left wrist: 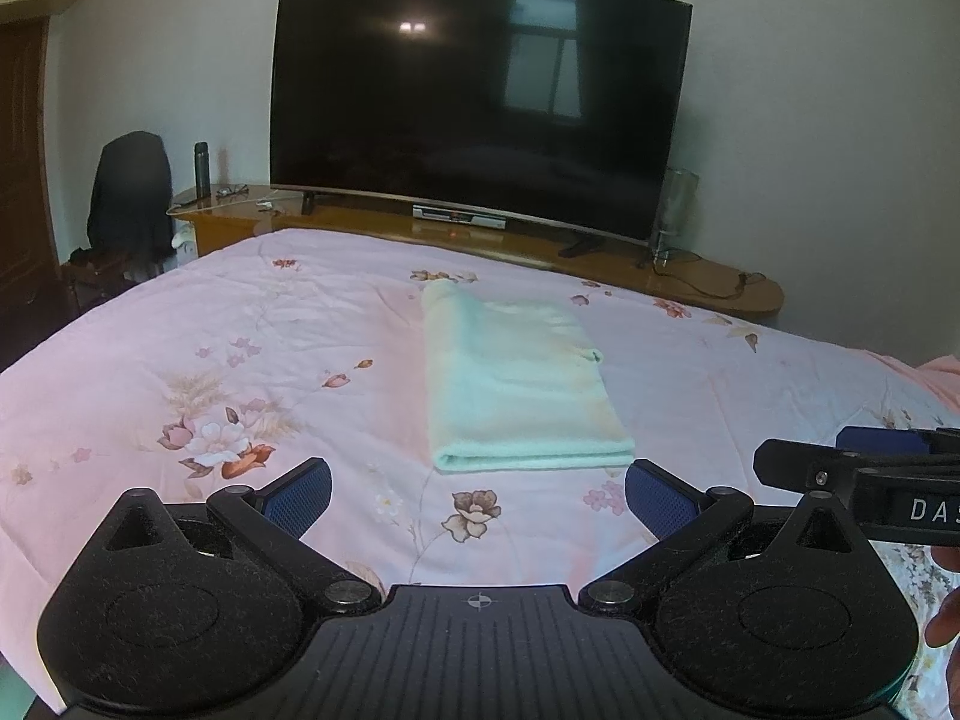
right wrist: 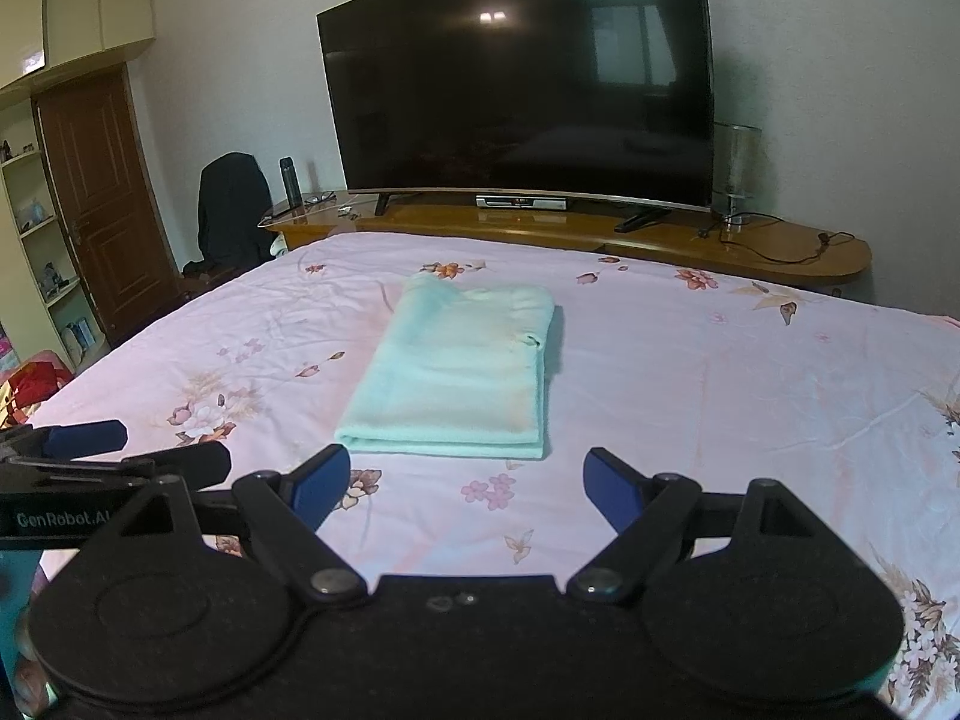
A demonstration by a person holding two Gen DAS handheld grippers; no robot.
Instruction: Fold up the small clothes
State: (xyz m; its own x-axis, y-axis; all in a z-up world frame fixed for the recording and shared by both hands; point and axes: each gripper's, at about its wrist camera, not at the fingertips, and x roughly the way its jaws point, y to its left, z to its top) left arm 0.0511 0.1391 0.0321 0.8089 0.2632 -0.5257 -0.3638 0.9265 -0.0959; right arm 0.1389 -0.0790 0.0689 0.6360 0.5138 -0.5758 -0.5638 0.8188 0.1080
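Observation:
A pale mint-green cloth (left wrist: pixel 516 384) lies folded into a long rectangle on the pink floral bedspread (left wrist: pixel 180 330); it also shows in the right wrist view (right wrist: pixel 456 378). My left gripper (left wrist: pixel 477 495) is open and empty, held just short of the cloth's near edge. My right gripper (right wrist: pixel 468 480) is open and empty, also just short of the near edge. The right gripper shows at the right edge of the left wrist view (left wrist: pixel 852 456), and the left gripper shows at the left edge of the right wrist view (right wrist: pixel 120 450).
A large dark TV (left wrist: pixel 480 108) stands on a wooden cabinet (left wrist: pixel 690 276) beyond the bed's far edge. A chair with a dark jacket (left wrist: pixel 129 192), a flask (left wrist: pixel 201 167) and a lamp (left wrist: pixel 678 204) are near it. A door (right wrist: pixel 102 204) and shelves (right wrist: pixel 36 240) are at the left.

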